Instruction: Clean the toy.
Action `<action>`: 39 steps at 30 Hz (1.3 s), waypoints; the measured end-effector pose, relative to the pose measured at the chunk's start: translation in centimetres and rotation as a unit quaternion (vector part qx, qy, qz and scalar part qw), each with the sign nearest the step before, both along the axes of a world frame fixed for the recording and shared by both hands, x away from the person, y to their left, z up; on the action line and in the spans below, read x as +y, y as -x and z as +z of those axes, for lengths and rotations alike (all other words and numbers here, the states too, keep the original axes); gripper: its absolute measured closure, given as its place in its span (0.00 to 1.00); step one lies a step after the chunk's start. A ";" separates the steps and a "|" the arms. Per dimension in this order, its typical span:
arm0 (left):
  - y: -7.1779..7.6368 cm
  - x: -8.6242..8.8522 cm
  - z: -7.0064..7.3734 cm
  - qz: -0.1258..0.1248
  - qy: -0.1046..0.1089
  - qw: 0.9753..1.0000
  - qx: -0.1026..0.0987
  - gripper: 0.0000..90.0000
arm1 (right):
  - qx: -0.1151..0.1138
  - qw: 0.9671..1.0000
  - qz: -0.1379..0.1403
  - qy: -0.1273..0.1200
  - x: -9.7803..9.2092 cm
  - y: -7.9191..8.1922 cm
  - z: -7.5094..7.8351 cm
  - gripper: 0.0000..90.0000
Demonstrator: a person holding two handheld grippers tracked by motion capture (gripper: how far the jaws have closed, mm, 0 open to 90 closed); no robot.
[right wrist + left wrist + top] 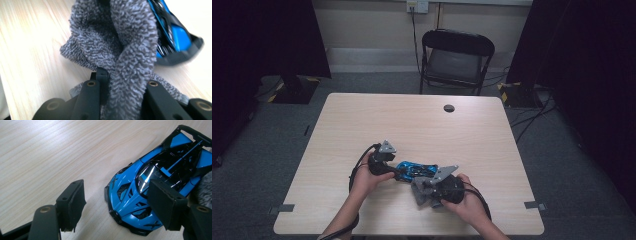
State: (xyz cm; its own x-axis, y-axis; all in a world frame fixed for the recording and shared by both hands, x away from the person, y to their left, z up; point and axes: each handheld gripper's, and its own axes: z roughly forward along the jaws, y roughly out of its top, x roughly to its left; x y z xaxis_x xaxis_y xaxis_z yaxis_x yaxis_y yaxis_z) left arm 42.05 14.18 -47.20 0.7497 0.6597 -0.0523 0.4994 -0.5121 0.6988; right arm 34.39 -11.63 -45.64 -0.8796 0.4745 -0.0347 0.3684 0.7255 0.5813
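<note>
Jaws on my left gripper [117, 207] stand apart, one black pad on each side of the nose of the toy car [155, 185]; the far pad overlaps the car's flank in the left gripper view, though I cannot tell whether it touches. On my right gripper [122, 82] the two jaws are clamped on a fold of grey terry cloth [117, 37], which bunches up between them and rises toward the car's tail.

I count one toy car [413, 170], blue with black trim and a dark glossy canopy, resting on its wheels on the worktop [422, 120] near the person's edge, between the two grippers. I count one cloth [422, 189], lying just beside the car at the right gripper [437, 186], its edge pressed up to the car's rear. The left gripper [384, 162] sits at the car's other end. Two hands hold the two grippers, and a cable trails from each.

Beyond the worktop I see one black folding chair [457, 57] against the wall. One round dark hole [449, 108] marks the worktop's far side.
</note>
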 end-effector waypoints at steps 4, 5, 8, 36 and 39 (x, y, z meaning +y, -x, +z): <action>0.0 0.0 0.0 0.000 0.000 1.000 0.000 0.34 | 0.004 1.000 -0.013 -0.009 -1.4 0.0 0.0 0.84; 0.1 -0.1 0.0 0.001 0.001 1.000 -0.001 0.34 | 0.004 1.000 -0.016 -0.009 -1.7 0.0 0.0 0.84; 0.0 -0.1 0.0 0.001 0.001 1.000 -0.001 0.34 | 0.004 1.000 -0.022 -0.008 -2.3 0.0 0.0 0.84; 0.2 -0.2 -0.1 0.008 0.004 1.000 -0.005 0.34 | -0.003 0.999 -0.054 -0.005 -6.2 0.2 1.2 0.84; 0.2 -0.1 -0.1 0.009 0.004 1.000 -0.005 0.33 | -0.003 0.998 -0.066 -0.015 -7.0 0.0 1.3 0.84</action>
